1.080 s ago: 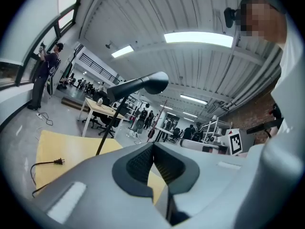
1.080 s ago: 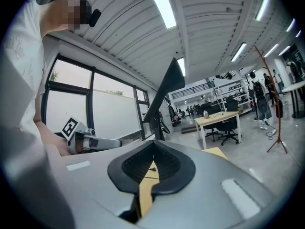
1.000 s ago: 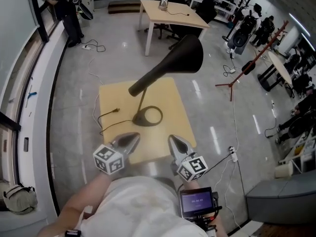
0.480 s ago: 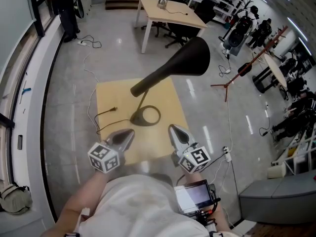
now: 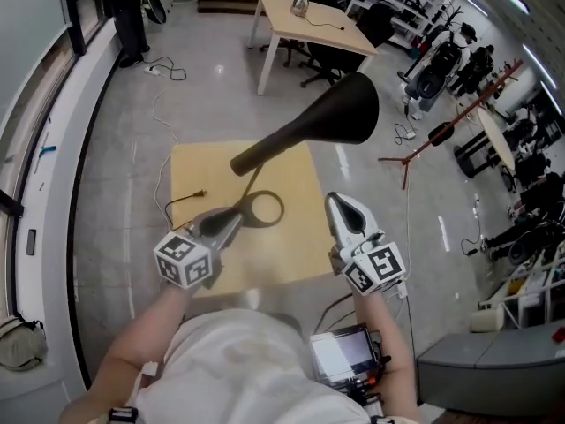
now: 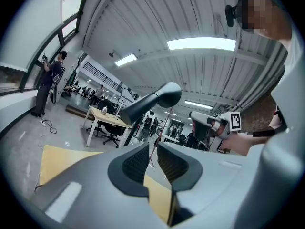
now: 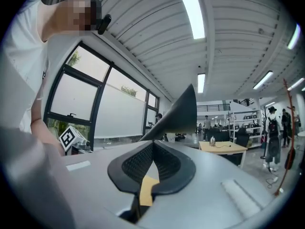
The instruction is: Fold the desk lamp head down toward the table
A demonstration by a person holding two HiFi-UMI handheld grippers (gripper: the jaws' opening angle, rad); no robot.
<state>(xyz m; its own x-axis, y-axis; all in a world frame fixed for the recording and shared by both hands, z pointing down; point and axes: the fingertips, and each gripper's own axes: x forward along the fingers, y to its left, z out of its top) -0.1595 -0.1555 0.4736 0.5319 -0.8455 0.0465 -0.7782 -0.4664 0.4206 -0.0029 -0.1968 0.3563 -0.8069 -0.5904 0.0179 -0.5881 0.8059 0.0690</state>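
The small yellow tabletop lies ahead of both hand-held grippers and carries only the desk lamp. Its long black cone head stands high above and ahead of your jaws, the wide mouth over your right side and the narrow tail over your left. It looks rigid and smooth. Expect closed pads to slide along the taper, so take it at the slim tail or press on top near the mouth.

The right hand-held gripper is pinched fully together with nothing in it, below the mouth. It would have to open before it could grip.

The left hand-held gripper has just been opening to a narrow gap with nothing between its pads. It is just beside the ring base.

That ring looks light against such a long head, so it will likely tip or skate. Steady it with your left.

The thin stem looks springy, so don't lever on it.

The cord trails to the left.
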